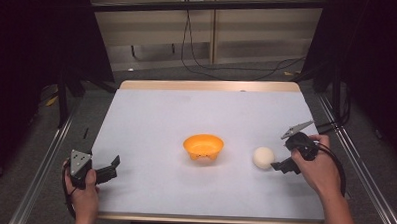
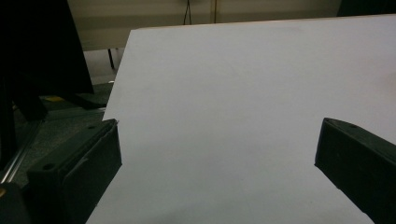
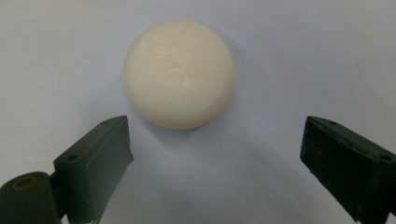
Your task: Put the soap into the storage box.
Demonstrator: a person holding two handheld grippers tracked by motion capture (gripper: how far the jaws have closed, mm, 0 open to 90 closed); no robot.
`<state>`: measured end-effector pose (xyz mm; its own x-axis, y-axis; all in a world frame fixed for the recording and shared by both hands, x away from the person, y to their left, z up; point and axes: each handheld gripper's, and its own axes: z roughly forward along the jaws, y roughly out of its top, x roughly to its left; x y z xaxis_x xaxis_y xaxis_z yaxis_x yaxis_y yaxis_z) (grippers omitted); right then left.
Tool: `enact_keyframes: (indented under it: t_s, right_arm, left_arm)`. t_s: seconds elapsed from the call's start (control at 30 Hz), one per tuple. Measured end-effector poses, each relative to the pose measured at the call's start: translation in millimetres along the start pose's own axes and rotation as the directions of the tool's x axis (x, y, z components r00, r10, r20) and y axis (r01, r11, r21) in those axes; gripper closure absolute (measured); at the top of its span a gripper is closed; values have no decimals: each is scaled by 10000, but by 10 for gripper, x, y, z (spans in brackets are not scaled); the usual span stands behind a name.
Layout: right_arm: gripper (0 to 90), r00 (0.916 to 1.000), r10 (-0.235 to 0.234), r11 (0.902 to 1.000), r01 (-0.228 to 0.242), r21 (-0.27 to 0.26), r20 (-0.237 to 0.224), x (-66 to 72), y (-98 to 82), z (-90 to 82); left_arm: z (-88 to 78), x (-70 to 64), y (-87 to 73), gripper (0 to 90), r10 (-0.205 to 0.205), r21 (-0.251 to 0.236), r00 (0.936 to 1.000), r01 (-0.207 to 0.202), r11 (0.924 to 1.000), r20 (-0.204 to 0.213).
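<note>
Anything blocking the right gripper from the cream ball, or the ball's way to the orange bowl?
Nothing visible. The right gripper is open just short of the cream ball, bare table between. The stretch to the orange bowl is bare too.

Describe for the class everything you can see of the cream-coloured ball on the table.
The cream-coloured ball is round, pale and matte, with faint ridged lines on its surface, like moulded plastic or foam. It looks whole and unmarked. It rests on the white table, to the right of the orange bowl and apart from it. The right hand-held gripper sits close beside it with its jaws apart; in the right gripper view the ball lies just beyond the jaw tips, not between them, and nothing but the table touches it.
</note>
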<state>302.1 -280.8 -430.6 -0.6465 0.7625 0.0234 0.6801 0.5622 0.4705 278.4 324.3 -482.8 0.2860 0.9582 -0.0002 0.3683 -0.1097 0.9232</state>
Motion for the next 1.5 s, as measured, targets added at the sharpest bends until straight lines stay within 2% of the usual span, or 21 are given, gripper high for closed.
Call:
enact_keyframes:
  t_s: [0.17, 0.2, 0.23, 0.33, 0.6, 0.63, 0.77, 0.83, 0.9, 1.5]
  right_arm:
    - [132, 9998, 57, 9999, -56, 96, -173, 31, 58, 39]
    - [136, 9997, -87, 9999, 91, 131, -237, 27, 68, 44]
    - [139, 9997, 9, 10000, -7, 91, -241, 36, 80, 55]
    - [153, 9995, -140, 9998, 144, 139, -289, 34, 109, 79]
    - [211, 9991, -107, 9994, 120, 331, -402, 54, 166, 158]
    - [219, 9983, -66, 9993, 88, 376, -585, 56, 178, 181]
    - [241, 9973, -77, 9993, 103, 355, -724, 57, 202, 203]
    - [251, 9967, 100, 9992, -68, 402, -806, 67, 217, 209]
    - [263, 9962, 7, 9993, 27, 384, -872, 63, 230, 215]
    - [224, 9971, 130, 9977, -80, 680, -744, 103, 298, 378]
  left_arm:
    - [0, -1, 1, 3, 16, 26, 10000, -16, 10000, -13]
    - [1, 1, 1, 3, 1, 17, 10000, -1, 10000, 11]
    - [1, 1, 1, 3, -8, 22, 10000, 8, 10000, 12]
    - [3, 3, 1, 3, -30, 55, 10000, 30, 10000, 0]
    - [6, 4, 3, 3, -17, 91, 10000, 17, 10000, 22]
    - [6, 5, 3, 3, -43, 105, 10000, 43, 9999, 12]
    - [9, 6, 4, 3, -59, 119, 10000, 58, 9999, 20]
    - [10, 6, 4, 3, -54, 123, 10000, 54, 9999, 22]
    - [11, 6, 4, 3, -104, 105, 9999, 103, 9999, 38]
    - [17, 4, 5, 3, -148, 147, 9999, 147, 9998, 89]
